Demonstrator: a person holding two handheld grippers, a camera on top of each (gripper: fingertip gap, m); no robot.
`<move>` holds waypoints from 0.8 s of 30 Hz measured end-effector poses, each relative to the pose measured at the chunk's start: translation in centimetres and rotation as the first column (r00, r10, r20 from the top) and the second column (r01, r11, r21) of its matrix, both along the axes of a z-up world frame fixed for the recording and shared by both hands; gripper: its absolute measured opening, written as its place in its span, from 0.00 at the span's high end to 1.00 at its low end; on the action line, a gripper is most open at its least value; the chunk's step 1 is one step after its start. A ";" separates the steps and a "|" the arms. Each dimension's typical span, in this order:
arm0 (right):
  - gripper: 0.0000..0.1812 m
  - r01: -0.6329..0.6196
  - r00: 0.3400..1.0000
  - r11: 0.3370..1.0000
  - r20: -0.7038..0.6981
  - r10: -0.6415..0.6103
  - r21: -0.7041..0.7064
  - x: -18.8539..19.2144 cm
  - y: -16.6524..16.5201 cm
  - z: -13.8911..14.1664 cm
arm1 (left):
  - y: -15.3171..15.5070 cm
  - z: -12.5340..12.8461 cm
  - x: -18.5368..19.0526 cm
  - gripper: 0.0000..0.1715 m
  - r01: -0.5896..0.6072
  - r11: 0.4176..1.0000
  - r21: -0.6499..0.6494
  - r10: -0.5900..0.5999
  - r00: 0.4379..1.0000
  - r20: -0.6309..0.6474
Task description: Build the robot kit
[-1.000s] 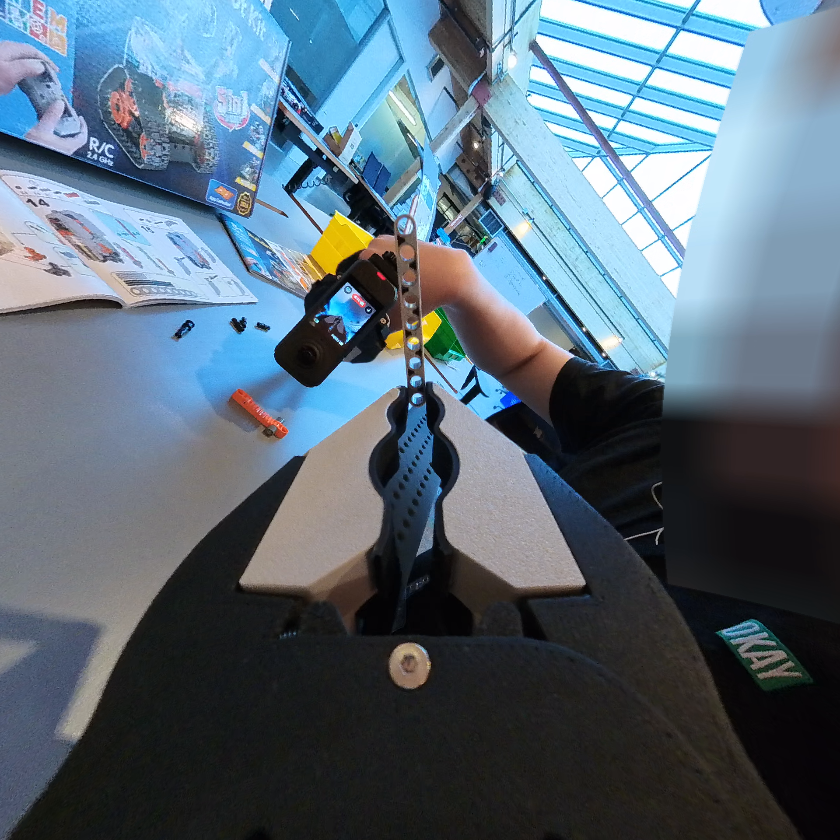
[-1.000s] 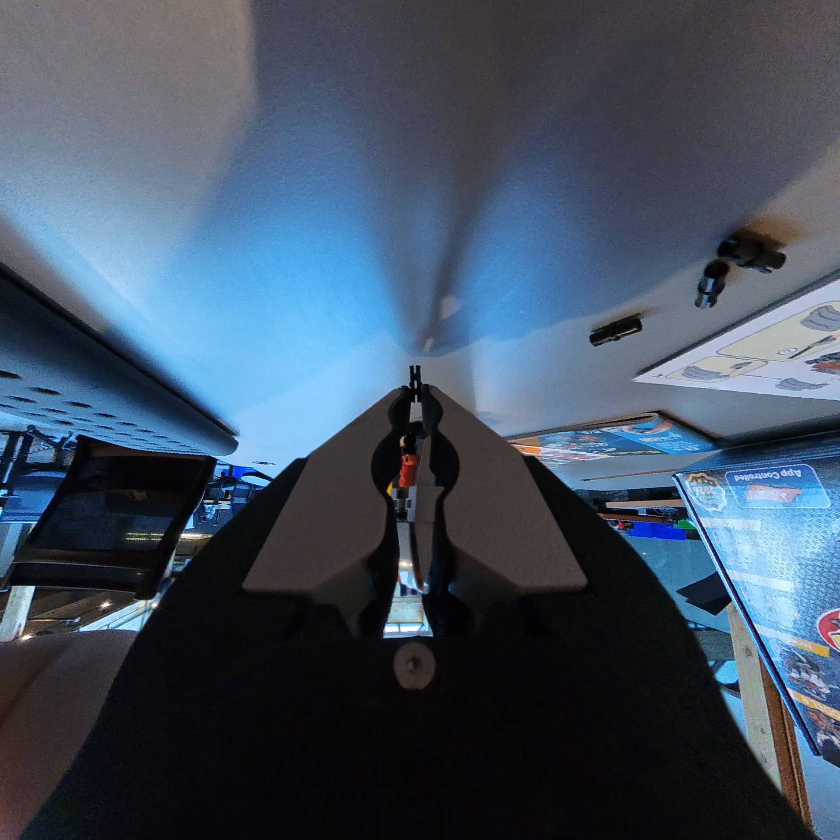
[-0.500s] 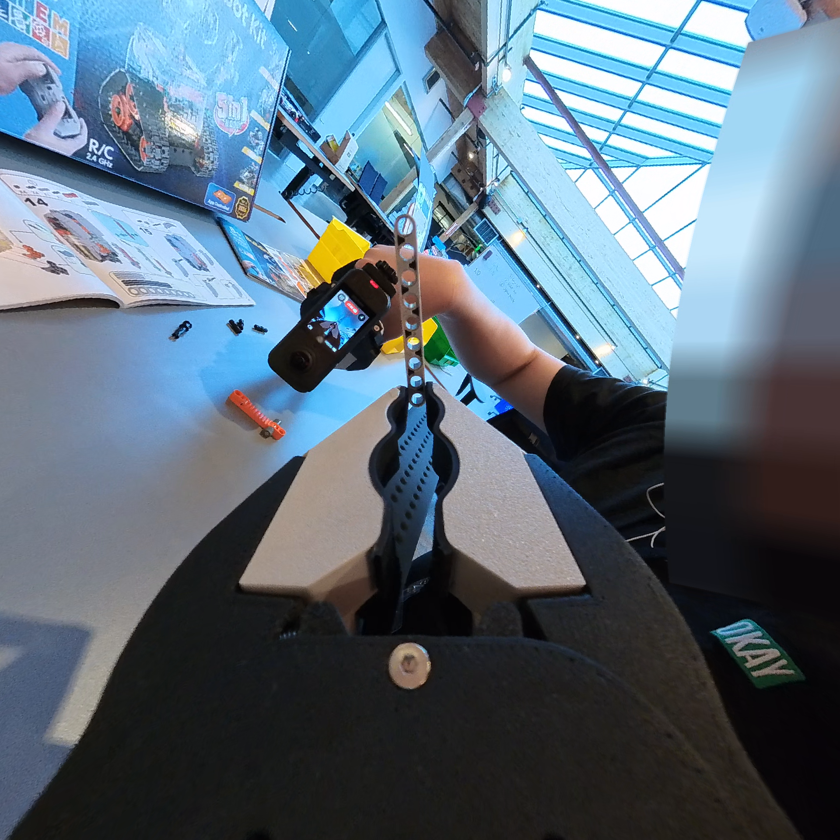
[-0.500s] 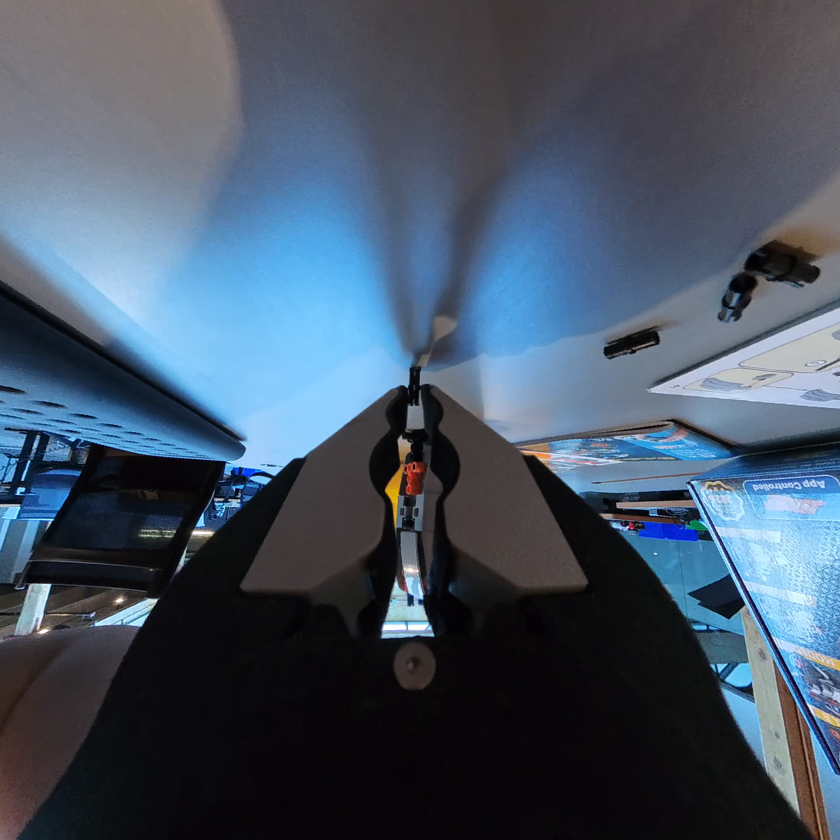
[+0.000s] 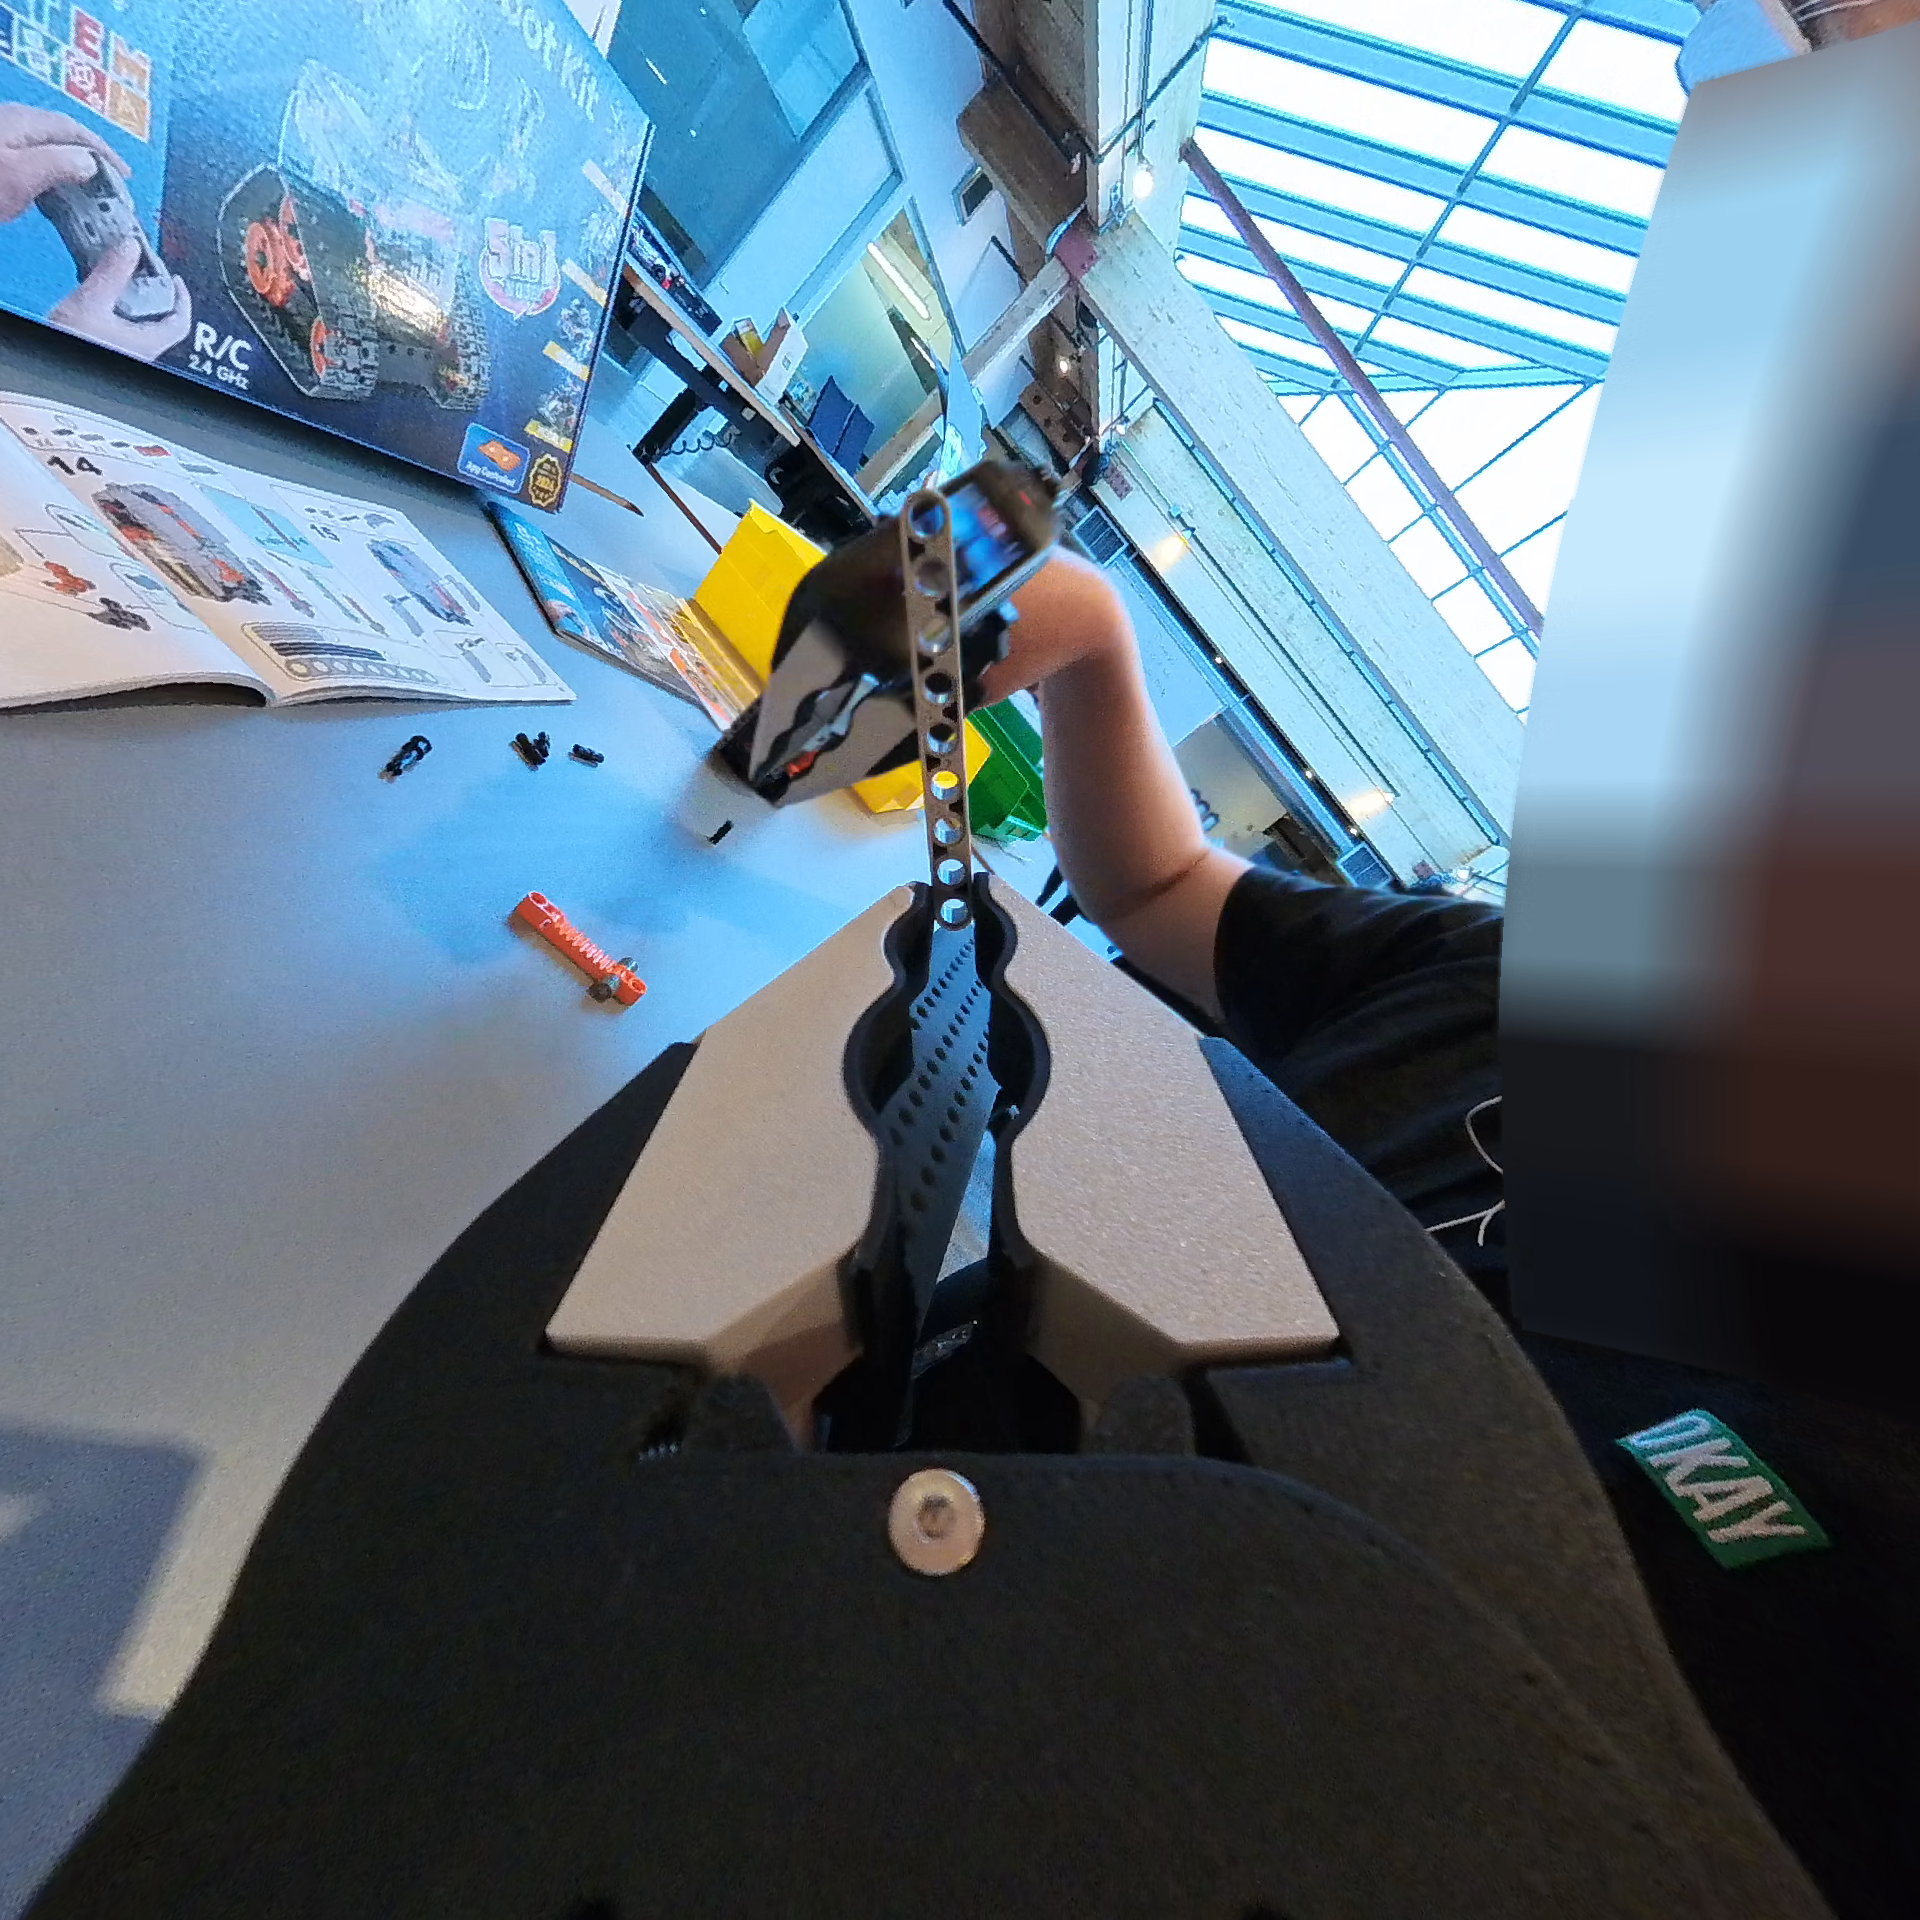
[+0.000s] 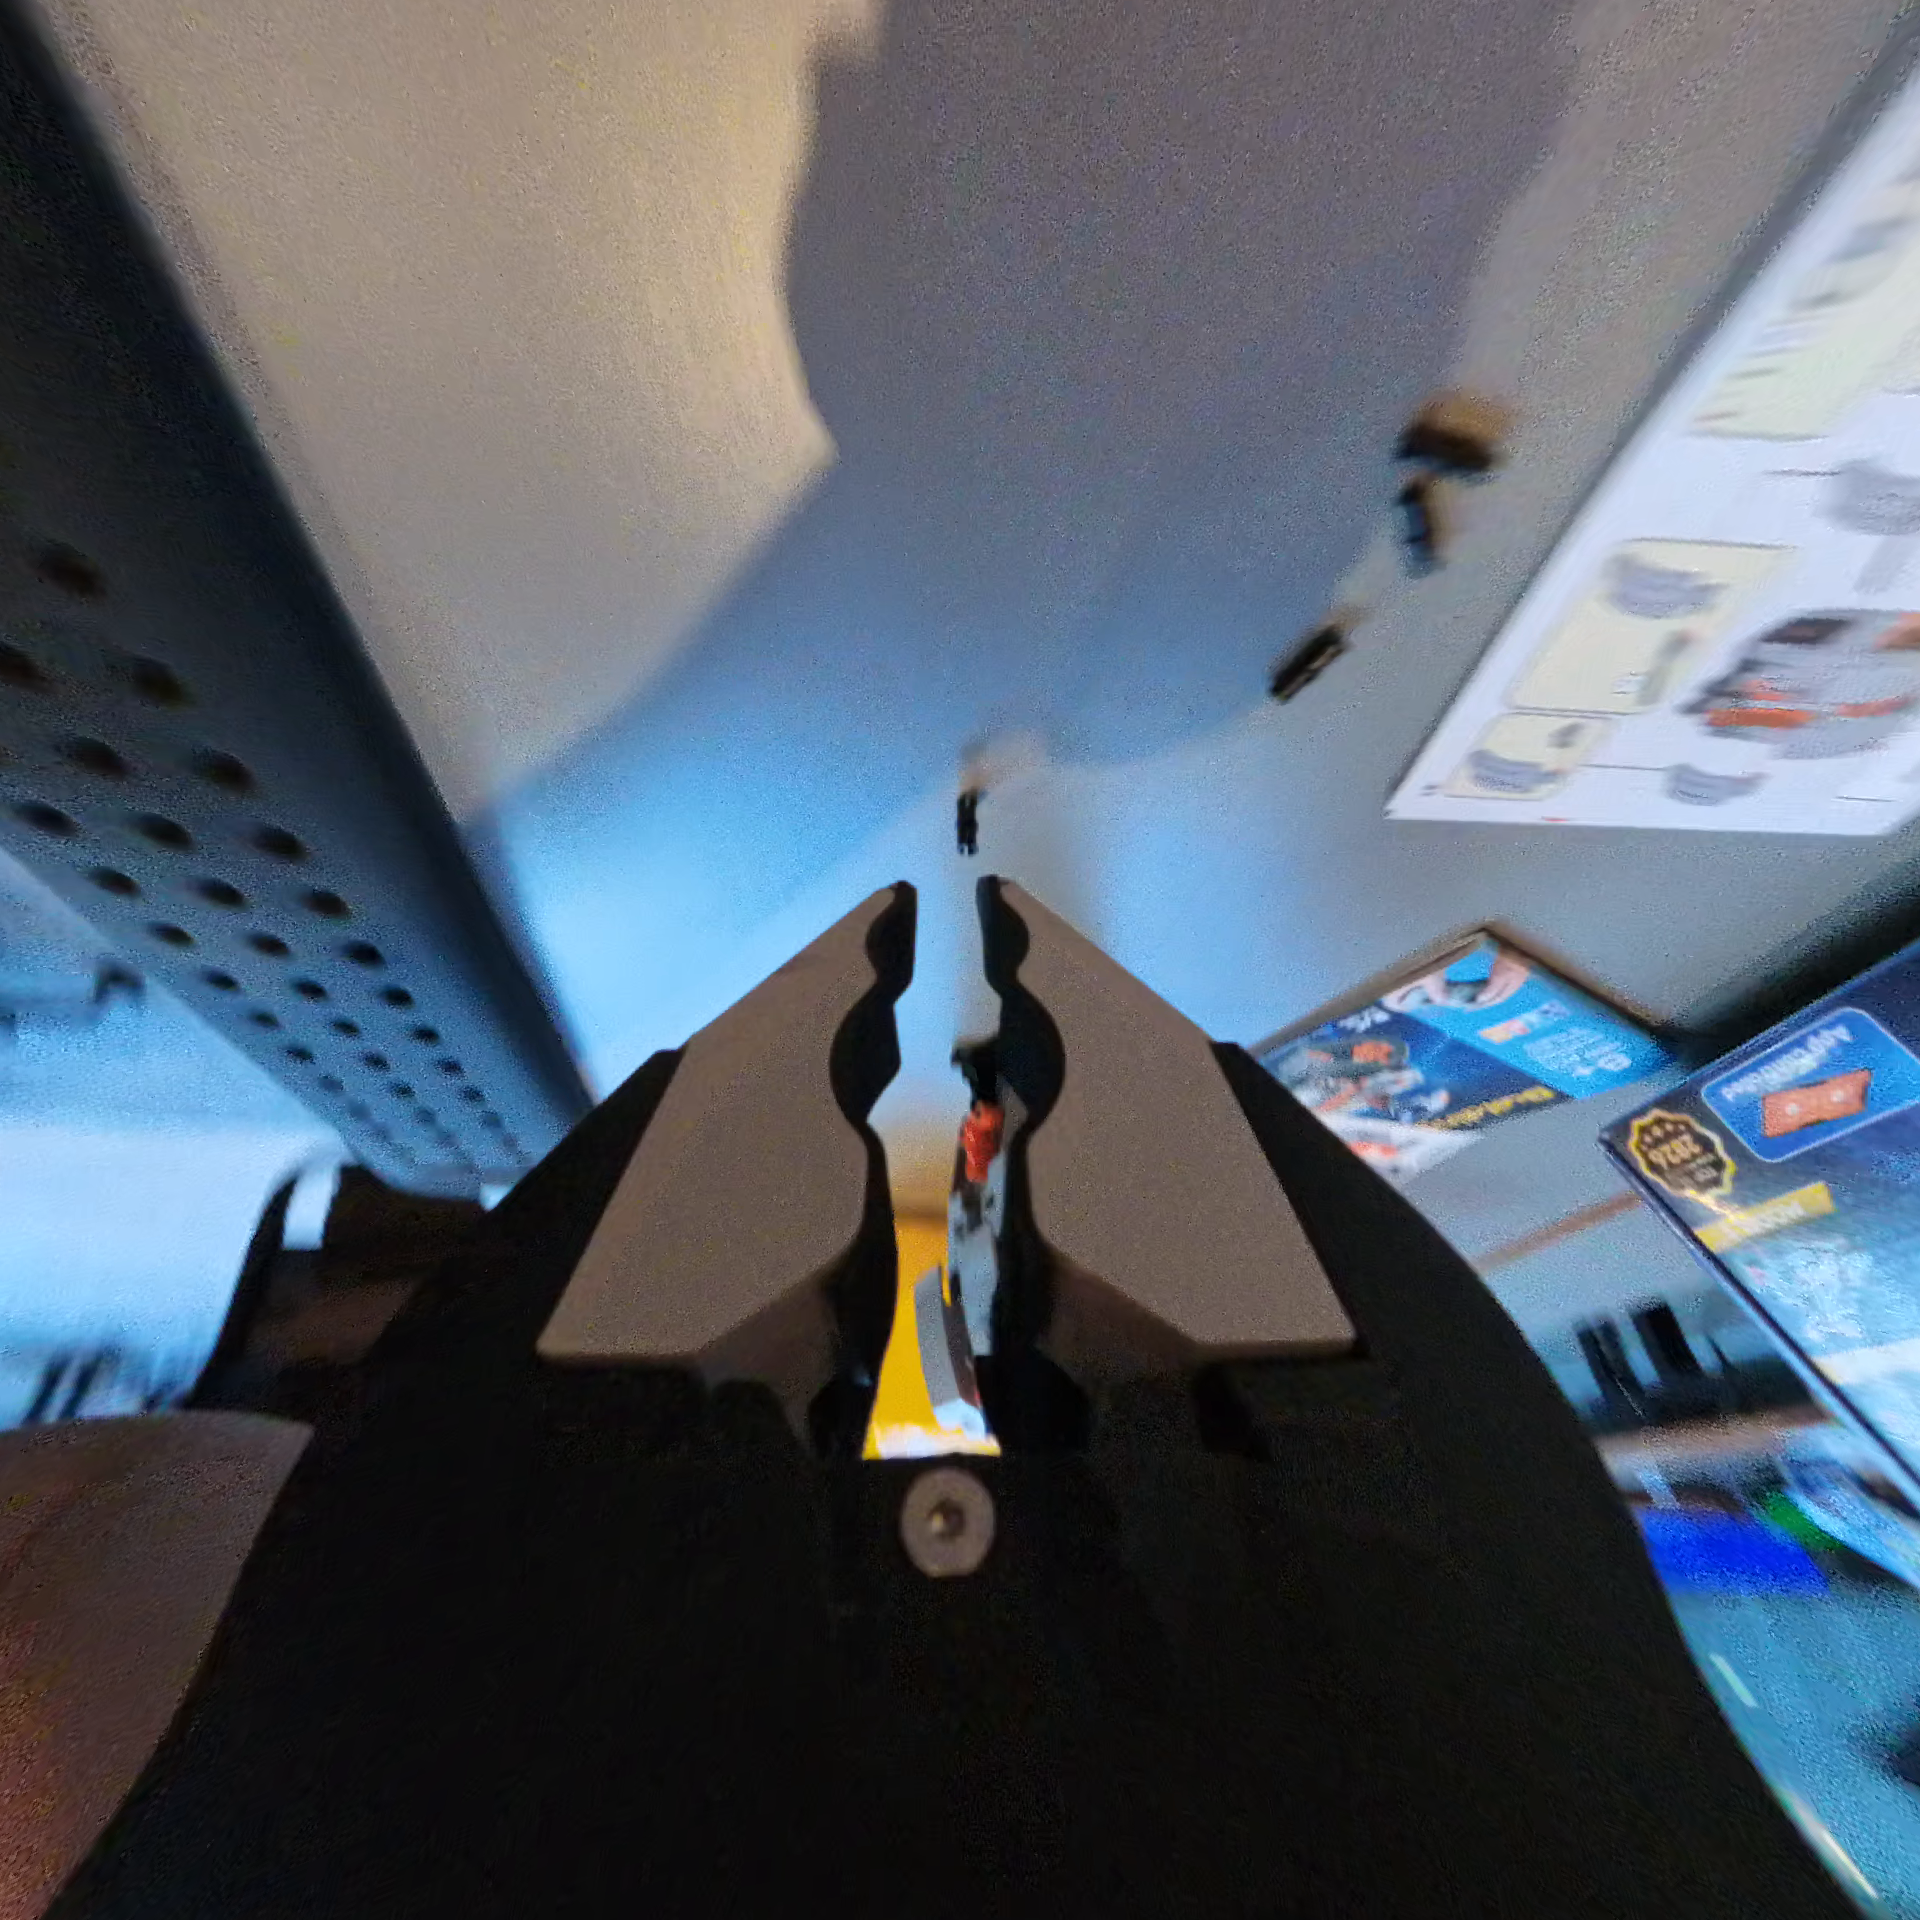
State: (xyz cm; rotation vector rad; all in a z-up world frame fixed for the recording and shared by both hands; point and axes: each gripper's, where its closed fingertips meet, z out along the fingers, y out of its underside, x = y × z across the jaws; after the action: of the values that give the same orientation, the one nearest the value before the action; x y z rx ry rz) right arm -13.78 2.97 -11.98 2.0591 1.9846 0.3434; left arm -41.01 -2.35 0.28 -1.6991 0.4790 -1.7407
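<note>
My left gripper is shut on a long grey beam with holes and holds it upright above the grey table. My right gripper has its jaws a little apart. A small black pin sits on the table just past its tips, free of them. In the left wrist view the right gripper is held by a hand, tilted down at the table, with the pin just below it. The right wrist view is blurred.
An orange toothed piece and three black pins lie on the table. An open instruction booklet and a toy kit box are at the far left. A dark perforated panel fills the left of the right wrist view. Tip to tip, the grippers are about 30 cm apart.
My right gripper has opened, let go of the black pin and swung up, away from the table. My left gripper still holds the beam and has barely moved.
</note>
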 end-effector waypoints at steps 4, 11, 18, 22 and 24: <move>0.96 0.105 0.866 0.987 -0.500 -0.032 0.118 -2.3 0.3 3.3 | 0.1 -0.2 0.1 0.98 0.015 1.000 -0.006 -0.015 1.000 0.004; 0.90 0.339 0.811 0.920 -0.557 -0.180 0.196 1.6 0.5 -0.5 | 0.1 0.3 1.2 0.98 0.063 0.998 0.008 -0.063 0.998 0.024; 0.90 0.367 0.805 0.915 -0.550 -0.222 0.167 2.2 0.4 -2.7 | -0.5 0.6 1.6 0.98 0.078 0.997 0.014 -0.078 0.997 0.015; 0.91 0.378 0.801 0.913 -0.550 -0.238 0.154 2.2 0.5 -3.1 | -0.5 0.7 1.3 0.98 0.068 0.998 0.019 -0.068 0.998 0.013; 0.92 0.382 0.796 0.913 -0.553 -0.245 0.145 2.2 0.5 -3.1 | -0.5 0.7 1.2 0.98 0.065 0.998 0.018 -0.065 0.998 0.011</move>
State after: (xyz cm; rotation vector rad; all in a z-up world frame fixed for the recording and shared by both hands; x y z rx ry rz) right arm -11.60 3.50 -15.11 2.8477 1.8704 -0.0610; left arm -39.82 -2.86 0.97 -1.6776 0.5488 -1.7858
